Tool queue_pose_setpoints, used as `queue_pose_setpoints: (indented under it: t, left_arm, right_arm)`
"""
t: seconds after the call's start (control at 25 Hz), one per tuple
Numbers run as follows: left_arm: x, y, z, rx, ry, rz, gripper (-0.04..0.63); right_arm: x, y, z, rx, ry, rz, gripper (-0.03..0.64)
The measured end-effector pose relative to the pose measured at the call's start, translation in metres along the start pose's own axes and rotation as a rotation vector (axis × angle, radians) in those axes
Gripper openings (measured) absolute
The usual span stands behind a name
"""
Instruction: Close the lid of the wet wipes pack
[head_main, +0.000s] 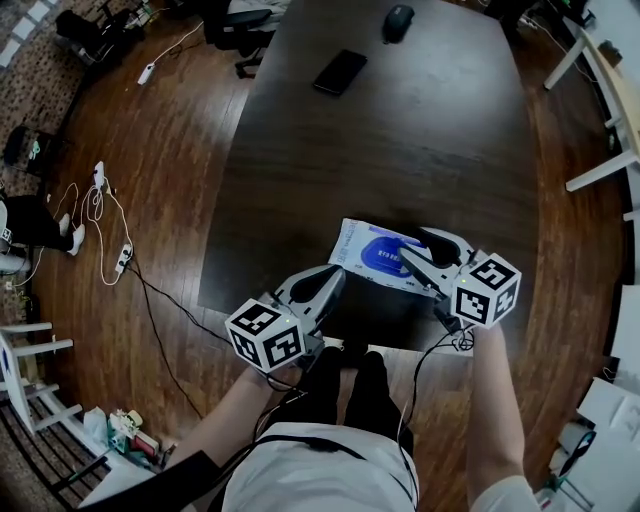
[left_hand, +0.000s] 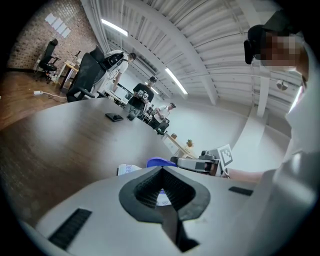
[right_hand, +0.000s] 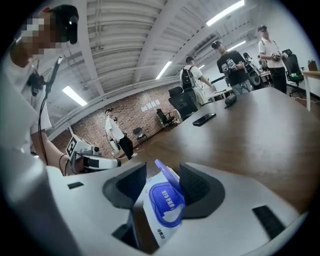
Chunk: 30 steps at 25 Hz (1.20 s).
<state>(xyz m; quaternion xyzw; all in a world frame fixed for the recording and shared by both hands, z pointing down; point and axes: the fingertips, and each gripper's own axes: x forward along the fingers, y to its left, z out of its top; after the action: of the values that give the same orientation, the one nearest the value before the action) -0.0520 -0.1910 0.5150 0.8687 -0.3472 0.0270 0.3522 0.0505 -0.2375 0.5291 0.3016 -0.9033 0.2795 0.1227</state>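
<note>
Blue flip lid on the wet wipes pack is standing up at a slant, so I'd say the closing part hasn't happened yet.

My right gripper has its jaws spread wide, and the raised lid sits right in the gap between the two pads. It leans closer to one pad than the other, and I can't tell if it actually touches. Nothing is being squeezed there. The rest of the pack lies flat just below and ahead of those jaws. My guess at why they're wide like that: you don't pinch a flap to shut it, you just need room to get over it and press it down flat. A narrow gap would only knock it sideways.

My left gripper is the opposite, with its jaws pressed together and nothing between them that I can see. Its tip sits low and just beside the near corner of the pack, with the pack straight ahead of it. I can't say from any view whether it's touching. I read that as a steadying hand. The pack is a soft, light thing on a smooth dark table, so pushing on the lid from one side would probably make it skate away unless something blocks the other end.

So the two tools come at the pack from opposite sides, with the pack between their tips, close to my edge of the table.
</note>
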Motion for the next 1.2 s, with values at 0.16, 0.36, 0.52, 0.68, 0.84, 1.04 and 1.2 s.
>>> queue_pose_setpoints:
  t: [0.16,0.36,0.52,0.68,0.84,1.04,1.2]
  left_arm:
    - [-0.001,0.001,0.004,0.001,-0.006,-0.002,-0.002]
    - [0.0,0.0,0.003,0.0,-0.008,-0.005,-0.002]
    - [-0.002,-0.006,-0.002,0.003,-0.006,-0.011,-0.002]
    - [-0.004,-0.009,-0.002,0.007,-0.004,-0.018,-0.003]
    - [-0.004,-0.011,-0.004,0.008,-0.003,-0.025,-0.002]
    - [-0.01,-0.009,-0.007,0.006,0.001,-0.026,-0.003]
    - [-0.014,-0.01,-0.009,0.01,0.006,-0.026,-0.002]
  right_arm:
    - [0.005,0.01,-0.006,0.008,0.015,0.02,0.19]
    - [0.007,0.021,-0.014,0.019,0.027,0.041,0.19]
    - [0.008,0.032,-0.028,0.031,0.044,0.05,0.19]
    - [0.01,0.037,-0.038,0.055,0.06,0.05,0.19]
    - [0.014,0.037,-0.054,0.073,0.094,0.041,0.19]
    - [0.02,0.037,-0.066,0.08,0.131,0.011,0.19]
    - [0.026,0.038,-0.07,0.062,0.171,-0.01,0.19]
